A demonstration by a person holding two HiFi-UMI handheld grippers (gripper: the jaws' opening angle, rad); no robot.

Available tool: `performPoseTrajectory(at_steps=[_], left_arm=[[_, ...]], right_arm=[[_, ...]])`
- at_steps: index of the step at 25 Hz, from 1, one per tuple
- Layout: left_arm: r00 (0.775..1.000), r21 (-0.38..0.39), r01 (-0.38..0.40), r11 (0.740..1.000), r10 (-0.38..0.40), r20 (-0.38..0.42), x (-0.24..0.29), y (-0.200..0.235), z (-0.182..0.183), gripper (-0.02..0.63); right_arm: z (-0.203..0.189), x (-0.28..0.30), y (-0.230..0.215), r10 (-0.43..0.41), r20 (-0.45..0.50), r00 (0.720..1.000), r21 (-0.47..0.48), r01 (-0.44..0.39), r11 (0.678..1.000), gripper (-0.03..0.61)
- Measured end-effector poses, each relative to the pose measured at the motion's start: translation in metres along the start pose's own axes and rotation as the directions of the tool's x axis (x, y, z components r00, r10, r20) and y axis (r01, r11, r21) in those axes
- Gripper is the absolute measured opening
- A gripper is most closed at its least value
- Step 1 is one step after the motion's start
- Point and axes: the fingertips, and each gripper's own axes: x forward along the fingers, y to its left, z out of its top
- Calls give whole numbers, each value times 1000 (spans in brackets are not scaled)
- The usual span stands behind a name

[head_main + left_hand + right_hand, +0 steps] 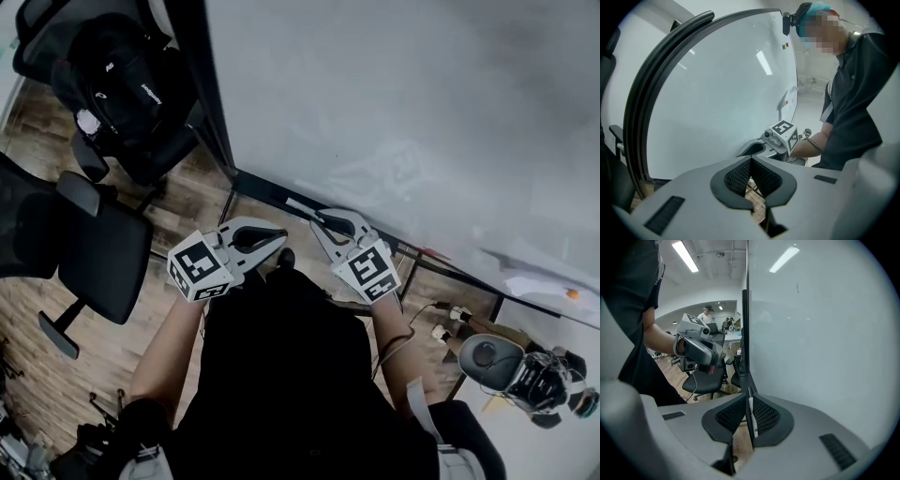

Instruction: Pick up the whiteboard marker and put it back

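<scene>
The marker (751,418) is clamped between the 2 jaws of the right gripper (751,414), which are closed narrowly on it. It runs lengthwise along the jaw line, with its white barrel between the pads (768,416) and a dark end reaching past the tips. In the head view the marker (302,207) sticks out from the right gripper (323,223) at the lower edge of the board (403,112), just beside the black frame (267,190). Whether it touches the frame I cannot tell.

The left gripper (751,163) has its jaws together with nothing between them. It sits just left of the right one and apart from the marker.

The marker is a thin, smooth cylinder. Both grippers are matte grey plastic with curved jaws, and their black pads have a fine ribbed grid. Each gripper carries 1 cube (373,267) with black-and-white square markers.

The board is glossy white, faintly smudged, and edged in black. Below it lies a floor (56,366) of brown wood planks. A black mesh chair (94,244) stands at the left, and a black backpack (122,75) rests on another seat behind it. In the right gripper view, long ceiling lights (685,256) shine over an open office.
</scene>
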Motion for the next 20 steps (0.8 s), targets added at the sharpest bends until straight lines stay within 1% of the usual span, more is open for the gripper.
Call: performPoseTrajectory(at_steps=[3, 5, 10, 13, 17, 20], left_arm=[[1000, -12, -8, 1000, 9, 11, -3, 0, -2, 12], [1000, -16, -9, 1000, 9, 15, -3, -1, -3, 12], [1000, -17, -8, 1000, 8, 15, -5, -3, -6, 12], [1000, -21, -16, 1000, 16, 17, -10, -1, -8, 12], [1000, -27, -22, 999, 23, 19, -13, 0, -10, 12], [1000, -29, -22, 999, 23, 15, -13, -1, -11, 12]], right_arm=[[-5, 8, 1, 3, -34, 999, -23, -4, 1000, 46], [-9, 13, 1, 5, -55, 998, -29, -7, 1000, 69], [-17, 22, 1, -20, -89, 996, -49, 16, 999, 102], [-20, 28, 2, -22, -107, 994, -56, 16, 998, 118], [-27, 36, 3, -24, -148, 989, -75, 13, 997, 120], [-33, 43, 2, -44, -182, 982, -99, 26, 995, 120]])
